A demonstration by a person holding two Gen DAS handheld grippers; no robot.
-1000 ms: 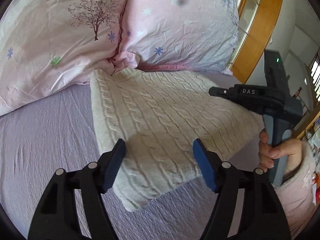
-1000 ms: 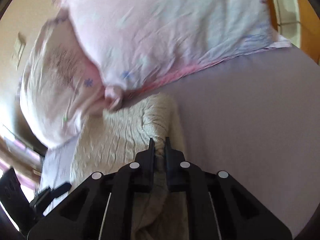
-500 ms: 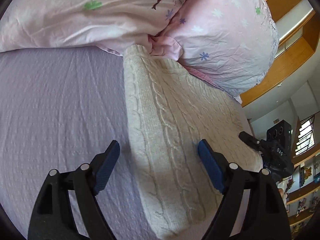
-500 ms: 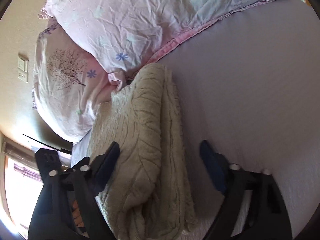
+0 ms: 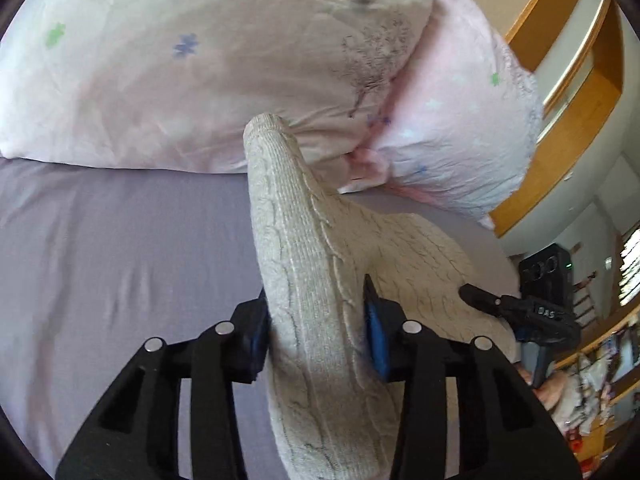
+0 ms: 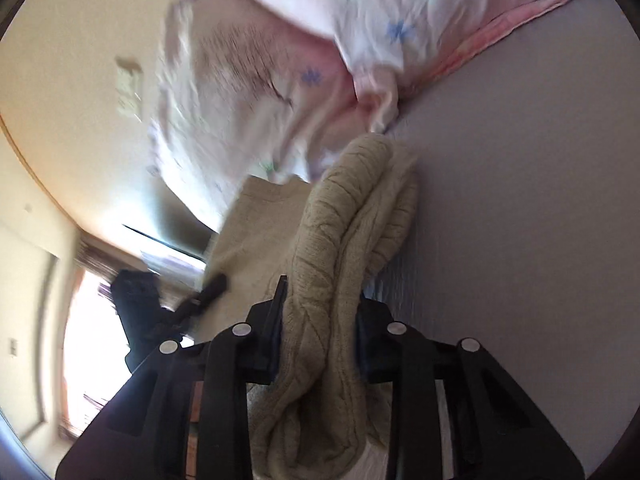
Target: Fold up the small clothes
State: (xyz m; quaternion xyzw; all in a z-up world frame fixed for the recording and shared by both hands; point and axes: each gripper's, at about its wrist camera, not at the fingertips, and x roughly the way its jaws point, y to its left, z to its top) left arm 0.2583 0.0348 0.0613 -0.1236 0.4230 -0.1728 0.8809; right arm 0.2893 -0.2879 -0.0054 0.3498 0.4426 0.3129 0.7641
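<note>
Sweater (image 5: 316, 320), cream cable-knit, sits centre frame in my left wrist view, bunched edge pinched between my left gripper (image 5: 316, 332) fingers, which are closed down on the thick fold. Rest of the knit spreads right over the lilac bedsheet (image 5: 120, 248). Its far tip touches the pink floral pillows (image 5: 200, 60) across the top of frame. My right gripper (image 5: 500, 304) shows at right edge, tip resting on the sweater's far side. In the right wrist view, my right gripper (image 6: 320, 328) fingers are clamped on a rolled, layered fold of the sweater (image 6: 340, 248), centre bottom. Left gripper (image 6: 200, 296) is blurred at lower left. Bedsheet (image 6: 520, 200) fills right side, pillows (image 6: 320, 40) on top.
</note>
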